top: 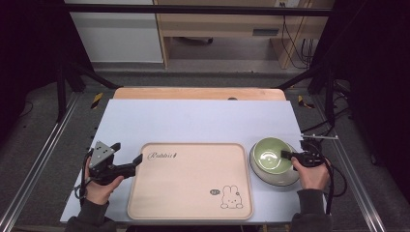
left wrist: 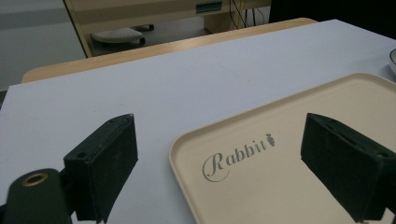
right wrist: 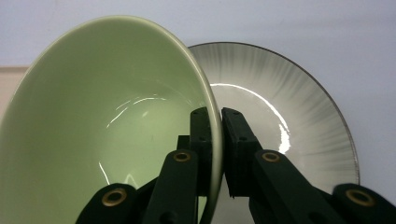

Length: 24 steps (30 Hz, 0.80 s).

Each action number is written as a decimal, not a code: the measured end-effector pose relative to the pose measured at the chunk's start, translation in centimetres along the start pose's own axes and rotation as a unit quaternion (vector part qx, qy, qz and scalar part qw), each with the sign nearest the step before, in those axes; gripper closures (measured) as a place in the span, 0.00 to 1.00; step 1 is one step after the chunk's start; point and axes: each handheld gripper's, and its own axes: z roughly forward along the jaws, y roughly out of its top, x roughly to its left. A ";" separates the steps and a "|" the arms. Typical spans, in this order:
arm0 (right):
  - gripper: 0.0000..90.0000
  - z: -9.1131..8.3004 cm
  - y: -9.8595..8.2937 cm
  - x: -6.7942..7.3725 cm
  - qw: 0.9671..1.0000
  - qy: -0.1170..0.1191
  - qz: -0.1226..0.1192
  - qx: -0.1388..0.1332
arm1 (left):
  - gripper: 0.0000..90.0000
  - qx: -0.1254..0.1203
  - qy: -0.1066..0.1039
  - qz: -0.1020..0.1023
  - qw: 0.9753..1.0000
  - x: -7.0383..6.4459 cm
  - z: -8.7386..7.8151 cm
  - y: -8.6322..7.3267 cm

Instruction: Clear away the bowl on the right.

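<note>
gripping green bowl [right wrist: 107, 121] rim, right gripper [right wrist: 217, 140] at plate's [right wrist: 299, 116] 9 o'clock, left gripper [left wrist: 219, 163] open over empty tray [left wrist: 280, 186]

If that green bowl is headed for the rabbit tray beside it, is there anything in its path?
Nothing visible blocks it. The right gripper is shut on the green bowl by its rim, above a grey plate. The tray lies bare right beside it; the open left gripper sits at its far corner.

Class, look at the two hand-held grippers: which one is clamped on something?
The right hand-held gripper: its jaws pinch the green bowl's rim above the grey plate. The left hand-held gripper stands open over the tray corner.
</note>
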 end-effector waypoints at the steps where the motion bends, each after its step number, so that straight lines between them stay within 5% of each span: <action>1: 0.93 -0.1 0.1 0.2 1.000 0.004 0.001 -0.001 | 0.12 0.000 0.000 0.000 1.000 0.0 0.0 0.0; 24: 0.93 -1.4 0.7 4.0 0.998 0.044 -0.043 -0.013 | 0.12 0.001 -0.004 0.000 1.000 -0.1 0.1 0.0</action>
